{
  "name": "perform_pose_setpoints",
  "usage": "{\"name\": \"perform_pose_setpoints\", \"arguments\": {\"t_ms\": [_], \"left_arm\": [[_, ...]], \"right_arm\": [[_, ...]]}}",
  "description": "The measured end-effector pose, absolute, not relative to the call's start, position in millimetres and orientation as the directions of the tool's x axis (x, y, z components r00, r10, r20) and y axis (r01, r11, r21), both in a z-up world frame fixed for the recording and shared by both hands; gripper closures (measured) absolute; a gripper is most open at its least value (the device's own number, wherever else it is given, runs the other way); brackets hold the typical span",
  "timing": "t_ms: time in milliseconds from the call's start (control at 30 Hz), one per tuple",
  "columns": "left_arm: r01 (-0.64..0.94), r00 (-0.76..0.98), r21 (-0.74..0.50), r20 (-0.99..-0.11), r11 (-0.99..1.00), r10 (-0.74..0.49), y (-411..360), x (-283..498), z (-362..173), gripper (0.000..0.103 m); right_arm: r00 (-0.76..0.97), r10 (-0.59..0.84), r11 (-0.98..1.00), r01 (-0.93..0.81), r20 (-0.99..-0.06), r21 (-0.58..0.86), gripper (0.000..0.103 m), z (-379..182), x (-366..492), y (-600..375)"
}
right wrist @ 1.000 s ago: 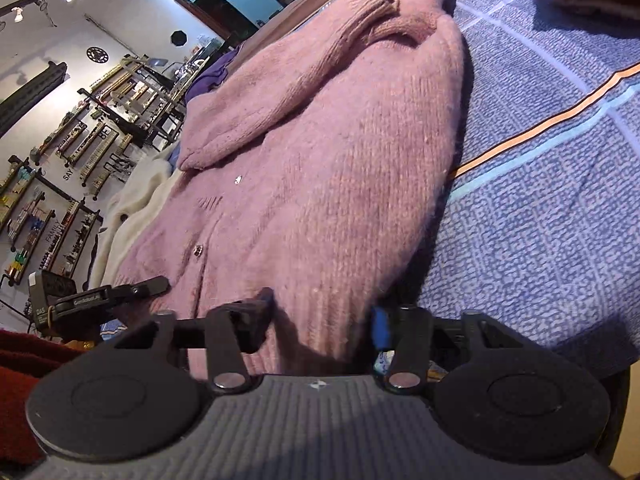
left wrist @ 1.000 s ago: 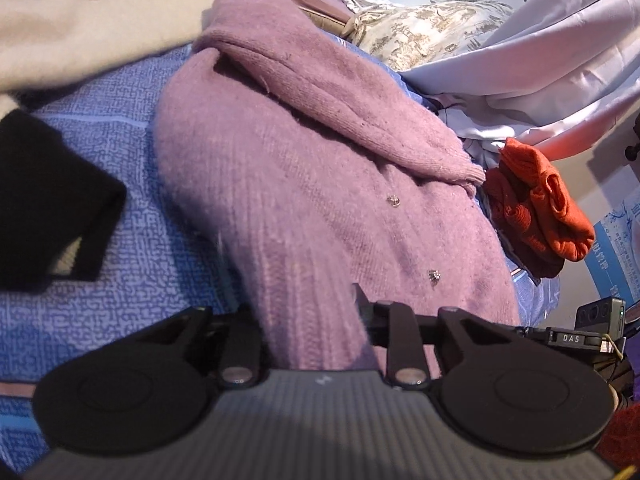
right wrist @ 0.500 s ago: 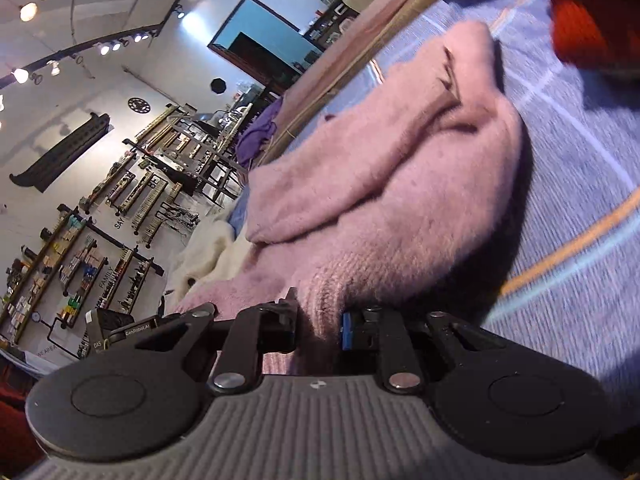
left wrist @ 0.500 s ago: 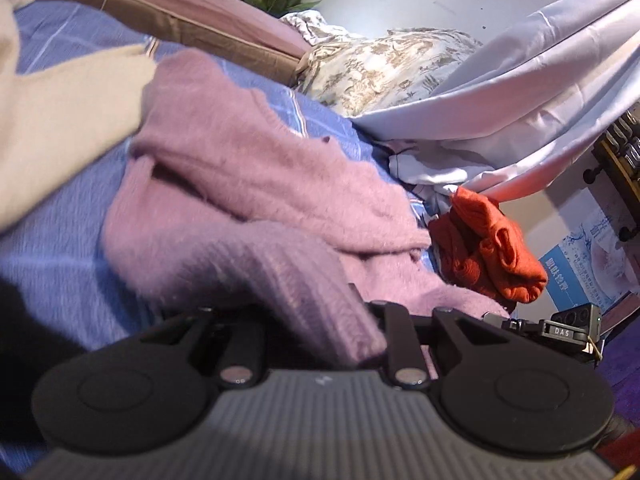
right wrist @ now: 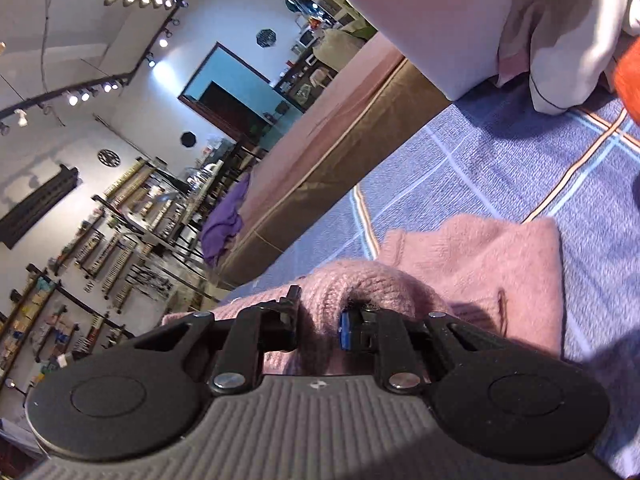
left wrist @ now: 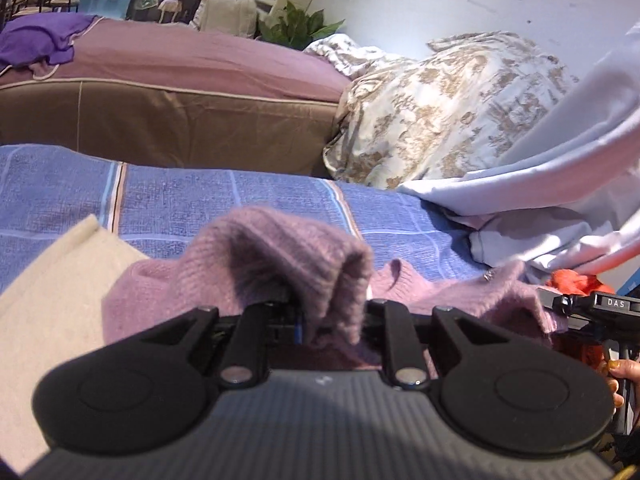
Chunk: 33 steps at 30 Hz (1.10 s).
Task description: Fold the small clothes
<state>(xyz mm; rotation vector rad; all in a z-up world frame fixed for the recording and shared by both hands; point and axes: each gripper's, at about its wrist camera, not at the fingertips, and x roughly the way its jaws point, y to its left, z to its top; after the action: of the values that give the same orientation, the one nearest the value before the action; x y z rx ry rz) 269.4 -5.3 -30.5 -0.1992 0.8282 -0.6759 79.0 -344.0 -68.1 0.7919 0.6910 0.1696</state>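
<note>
On my far left a cream knitted garment (left wrist: 48,300) lies on the blue checked bedspread (left wrist: 180,204), its edge touching the fuzzy mauve knitted cardigan (left wrist: 280,256) I'm working on. My left gripper (left wrist: 332,320) is clenched on a bunched fold of that cardigan, the wool humped up over the fingers and lifted off the bedspread, with the rest trailing down to the right. Behind it runs a brown-sided bed with a mauve cover (left wrist: 180,60), then a crumpled floral-print quilt (left wrist: 440,108) and a pale lilac sheet (left wrist: 540,184). Just right of the cardigan's far corner I catch an orange knitted garment (left wrist: 572,282), partly hidden by my other tool, and a person's fingers (left wrist: 616,372) at the edge. In the right wrist view, my right gripper (right wrist: 318,324) grips another thick fold of the same cardigan, wool pressed between both pads, the cardigan's flat part lying on the bedspread beyond, to the right.
</note>
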Motion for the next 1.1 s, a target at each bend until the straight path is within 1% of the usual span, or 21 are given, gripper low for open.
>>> {"name": "perform_pose_setpoints", "arguments": {"t_ms": [67, 200, 300, 367, 433, 467, 500, 533, 567, 600, 633, 733, 800, 833, 867, 967, 1000, 1100], "left_arm": [[0.422, 0.468, -0.44, -0.643, 0.792, -0.606, -12, 286, -45, 0.084], [0.412, 0.452, -0.413, -0.682, 0.813, -0.575, -15, 298, -71, 0.082], [0.401, 0.434, -0.426, -0.691, 0.811, -0.578, -13, 302, -83, 0.078], [0.382, 0.414, -0.468, -0.684, 0.797, -0.6, -7, 306, -84, 0.076], [0.37, 0.393, -0.498, -0.682, 0.785, -0.617, -1, 311, -79, 0.071], [0.381, 0.386, -0.493, -0.685, 0.783, -0.619, 0, 312, -75, 0.069], [0.397, 0.39, -0.478, -0.685, 0.783, -0.616, 1, 312, -70, 0.058], [0.415, 0.401, -0.464, -0.679, 0.783, -0.615, 2, 311, -64, 0.03], [0.43, 0.439, -0.424, -0.673, 0.797, -0.595, 2, 310, -53, 0.013], [0.437, 0.484, -0.385, -0.661, 0.813, -0.573, 5, 308, -44, 0.0], [0.438, 0.526, -0.348, -0.649, 0.829, -0.55, 9, 307, -35, 0.0], [0.429, 0.587, -0.215, -0.671, 0.877, -0.452, 13, 300, -13, 0.0], [0.482, 0.595, -0.118, -0.684, 0.868, -0.423, 8, 283, -6, 0.0], [0.506, 0.604, -0.067, -0.684, 0.86, -0.408, 3, 272, -6, 0.0], [0.53, 0.621, -0.011, -0.676, 0.848, -0.397, -4, 257, -7, 0.0], [0.608, 0.622, 0.072, -0.663, 0.791, -0.417, -27, 216, -21, 0.0], [0.611, 0.624, 0.101, -0.672, 0.785, -0.399, -35, 208, -29, 0.0], [0.579, 0.65, 0.201, -0.699, 0.79, -0.299, -44, 203, -55, 0.0]], "right_arm": [[0.755, 0.359, 0.728, 0.142, -0.549, 0.671, 0.071, -77, 93, -345], [0.733, 0.328, 0.736, 0.197, -0.596, 0.648, 0.071, -100, 113, -346], [0.707, 0.331, 0.711, 0.247, -0.624, 0.658, 0.071, -117, 131, -351], [0.694, 0.321, 0.735, 0.246, -0.644, 0.632, 0.07, -120, 135, -349], [0.712, 0.296, 0.768, 0.219, -0.637, 0.602, 0.064, -110, 133, -347], [0.729, 0.27, 0.783, 0.214, -0.629, 0.584, 0.058, -103, 132, -347], [0.75, 0.243, 0.785, 0.22, -0.615, 0.579, 0.033, -95, 132, -350], [0.776, 0.231, 0.767, 0.226, -0.587, 0.6, 0.0, -89, 130, -354], [0.801, 0.228, 0.739, 0.228, -0.554, 0.634, 0.0, -83, 126, -360], [0.823, 0.221, 0.711, 0.232, -0.524, 0.664, 0.0, -78, 125, -365], [0.827, 0.216, 0.72, 0.224, -0.519, 0.657, 0.0, -71, 124, -367], [0.808, 0.217, 0.828, 0.144, -0.547, 0.541, 0.001, -48, 123, -353], [0.786, 0.254, 0.884, 0.048, -0.563, 0.465, 0.003, -40, 118, -335], [0.772, 0.258, 0.909, 0.009, -0.581, 0.416, 0.008, -39, 115, -325], [0.763, 0.244, 0.938, -0.029, -0.598, 0.346, 0.011, -37, 110, -312], [0.748, 0.239, 0.97, -0.216, -0.62, 0.113, 0.026, -40, 90, -269], [0.742, 0.222, 0.968, -0.243, -0.632, 0.055, 0.028, -44, 84, -259], [0.748, 0.086, 0.981, -0.179, -0.658, -0.076, 0.028, -60, 79, -254]]}}
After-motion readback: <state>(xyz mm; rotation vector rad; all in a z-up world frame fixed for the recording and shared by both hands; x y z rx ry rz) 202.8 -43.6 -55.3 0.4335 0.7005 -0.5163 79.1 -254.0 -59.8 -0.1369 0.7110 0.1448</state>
